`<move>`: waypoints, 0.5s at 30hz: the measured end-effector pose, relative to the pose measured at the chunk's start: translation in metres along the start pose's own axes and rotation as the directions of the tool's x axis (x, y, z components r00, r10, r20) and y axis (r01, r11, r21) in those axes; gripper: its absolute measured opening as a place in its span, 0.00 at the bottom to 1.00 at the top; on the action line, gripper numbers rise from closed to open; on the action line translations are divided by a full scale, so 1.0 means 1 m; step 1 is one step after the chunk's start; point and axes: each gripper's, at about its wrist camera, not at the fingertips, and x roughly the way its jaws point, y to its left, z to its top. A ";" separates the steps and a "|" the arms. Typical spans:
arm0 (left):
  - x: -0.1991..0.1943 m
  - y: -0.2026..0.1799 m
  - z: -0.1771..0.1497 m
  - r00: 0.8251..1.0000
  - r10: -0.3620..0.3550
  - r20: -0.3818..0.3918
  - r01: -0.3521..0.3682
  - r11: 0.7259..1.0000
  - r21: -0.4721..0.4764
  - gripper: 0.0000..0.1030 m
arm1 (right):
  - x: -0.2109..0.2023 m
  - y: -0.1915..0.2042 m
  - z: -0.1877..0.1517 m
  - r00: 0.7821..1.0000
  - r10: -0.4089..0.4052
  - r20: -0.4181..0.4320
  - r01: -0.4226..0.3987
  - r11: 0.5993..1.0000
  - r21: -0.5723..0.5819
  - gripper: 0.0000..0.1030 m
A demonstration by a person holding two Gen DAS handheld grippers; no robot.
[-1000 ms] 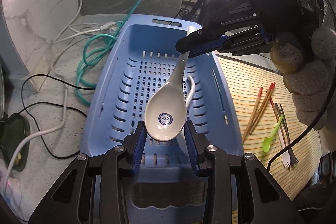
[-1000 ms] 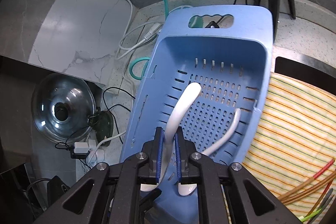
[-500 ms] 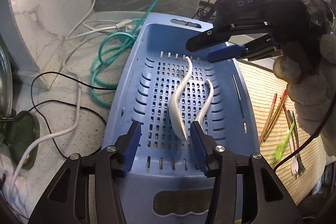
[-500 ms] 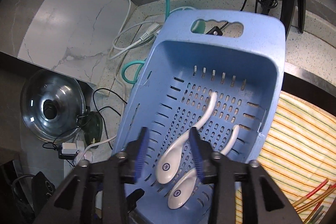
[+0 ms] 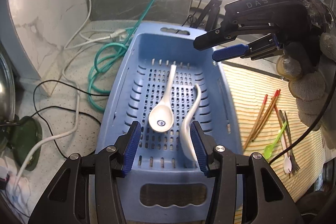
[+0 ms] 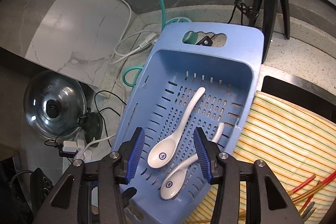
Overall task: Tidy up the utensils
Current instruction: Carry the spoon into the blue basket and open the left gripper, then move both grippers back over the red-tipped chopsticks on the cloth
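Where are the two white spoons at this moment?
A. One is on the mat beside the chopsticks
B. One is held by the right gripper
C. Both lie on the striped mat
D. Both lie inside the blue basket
D: both spoons lie loose on the perforated floor of the basket, and the left gripper and right gripper are open and hold nothing.

Right gripper (image 6: 169,152) jaws now spread wide, let go of white spoon (image 5: 162,107); spoon dropped, now flat in blue basket (image 5: 117,102) bowl up, beside second spoon (image 5: 190,119). Left gripper (image 5: 166,145) jaws also widened
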 end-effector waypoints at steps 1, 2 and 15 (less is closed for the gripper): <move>-0.003 -0.003 0.000 1.000 -0.002 0.006 0.002 1.000 0.006 0.46 | -0.005 0.000 -0.001 1.000 0.002 0.007 -0.002 1.000 -0.004 0.43; -0.005 -0.005 0.000 1.000 -0.002 0.012 0.002 1.000 0.012 0.46 | -0.012 -0.002 -0.002 1.000 0.001 0.017 -0.001 1.000 -0.011 0.43; -0.024 -0.059 0.001 0.998 -0.060 0.034 0.056 0.992 0.111 0.46 | -0.099 -0.045 -0.037 0.996 0.017 0.091 -0.017 1.000 0.000 0.43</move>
